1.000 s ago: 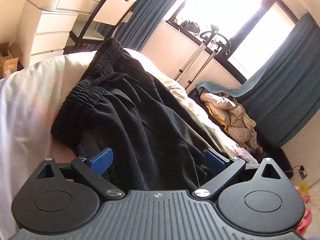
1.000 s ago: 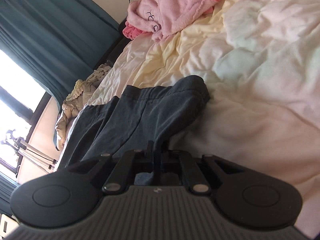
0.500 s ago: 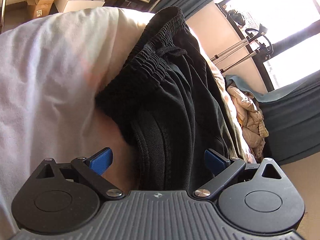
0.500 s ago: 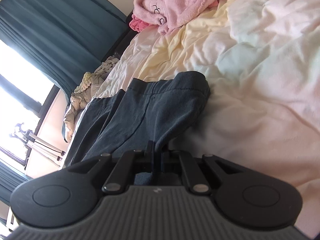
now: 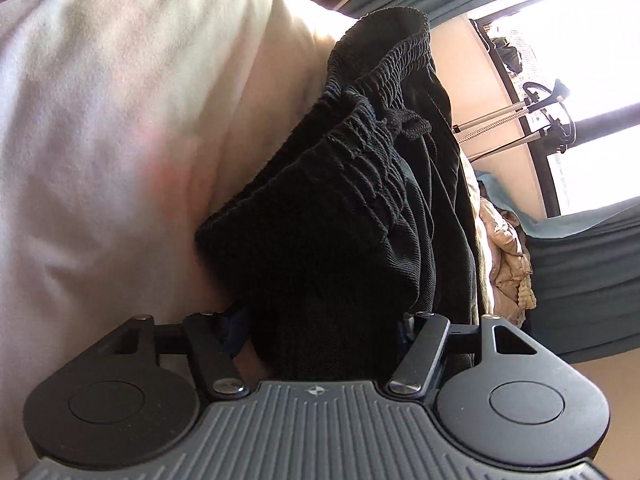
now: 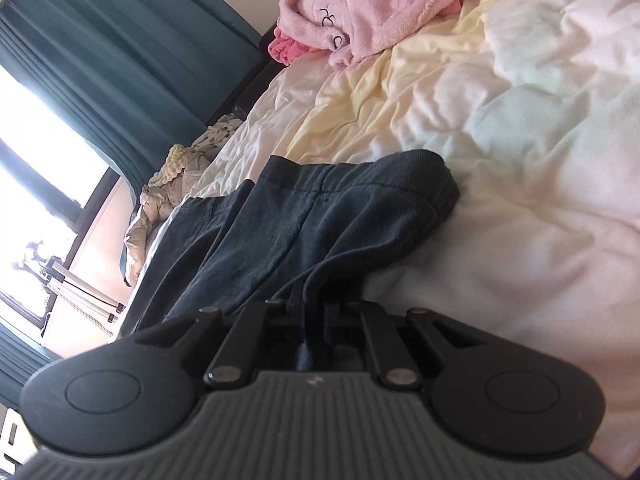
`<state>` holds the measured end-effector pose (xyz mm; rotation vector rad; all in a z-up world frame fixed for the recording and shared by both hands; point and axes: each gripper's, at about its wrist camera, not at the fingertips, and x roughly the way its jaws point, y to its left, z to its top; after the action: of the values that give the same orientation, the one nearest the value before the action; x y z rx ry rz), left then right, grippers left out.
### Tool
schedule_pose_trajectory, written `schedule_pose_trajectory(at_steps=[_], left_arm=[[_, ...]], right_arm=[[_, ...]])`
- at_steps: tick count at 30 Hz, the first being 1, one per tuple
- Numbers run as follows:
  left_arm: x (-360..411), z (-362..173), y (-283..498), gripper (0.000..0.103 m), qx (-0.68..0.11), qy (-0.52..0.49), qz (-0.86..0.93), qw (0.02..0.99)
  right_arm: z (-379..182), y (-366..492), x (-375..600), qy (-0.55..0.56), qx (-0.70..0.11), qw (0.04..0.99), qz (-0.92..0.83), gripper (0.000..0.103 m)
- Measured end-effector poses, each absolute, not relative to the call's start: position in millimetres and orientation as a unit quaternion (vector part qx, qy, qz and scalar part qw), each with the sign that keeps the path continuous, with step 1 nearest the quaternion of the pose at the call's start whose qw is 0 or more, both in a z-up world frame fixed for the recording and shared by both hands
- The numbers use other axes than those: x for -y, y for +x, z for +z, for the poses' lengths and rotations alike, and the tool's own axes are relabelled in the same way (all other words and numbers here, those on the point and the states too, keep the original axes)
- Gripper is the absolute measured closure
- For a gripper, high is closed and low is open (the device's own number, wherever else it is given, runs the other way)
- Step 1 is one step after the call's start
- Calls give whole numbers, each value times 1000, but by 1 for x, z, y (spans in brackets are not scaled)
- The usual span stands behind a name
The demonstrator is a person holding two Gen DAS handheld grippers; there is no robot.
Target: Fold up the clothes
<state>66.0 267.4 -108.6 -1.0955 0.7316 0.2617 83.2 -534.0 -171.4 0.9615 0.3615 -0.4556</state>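
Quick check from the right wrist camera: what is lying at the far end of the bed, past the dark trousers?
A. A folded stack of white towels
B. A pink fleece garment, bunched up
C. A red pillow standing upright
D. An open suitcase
B: a crumpled pink fleece garment lies on the pale duvet at the top of the view, beyond the dark trousers.

Trousers (image 5: 344,216) lie on the duvet (image 5: 112,120), waistband toward the chair. In the right wrist view, trouser hem (image 6: 360,200) rests mid-bed, plush robe (image 6: 360,4) beyond it at the far edge, jacket (image 6: 160,200) left, beside the bed, under the curtain (image 6: 100,60).
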Motion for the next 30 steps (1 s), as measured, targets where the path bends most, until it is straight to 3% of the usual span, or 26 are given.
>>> schedule_pose_trajectory(at_steps=[6, 9, 17, 22, 26, 30], left_arm=[[-265, -93, 56, 75, -300, -507, 114, 800], [-266, -70, 53, 81, -283, -489, 97, 819], [-284, -29, 11, 84, -258, -491, 79, 828], [-285, -53, -11, 83, -305, -483, 75, 817], [-290, -70, -16, 80, -331, -489, 82, 803], [-286, -61, -16, 64, -339, -459, 79, 818]], right_arm=[[-178, 89, 543, 491, -143, 833, -214, 90], [-171, 90, 545, 495, -122, 833, -217, 96], [-93, 55, 548, 496, 1, 848, -188, 98], [-120, 42, 558, 498, -72, 829, -244, 98], [-167, 31, 566, 568, -123, 761, -288, 97], [-168, 35, 564, 544, -149, 766, -308, 91]])
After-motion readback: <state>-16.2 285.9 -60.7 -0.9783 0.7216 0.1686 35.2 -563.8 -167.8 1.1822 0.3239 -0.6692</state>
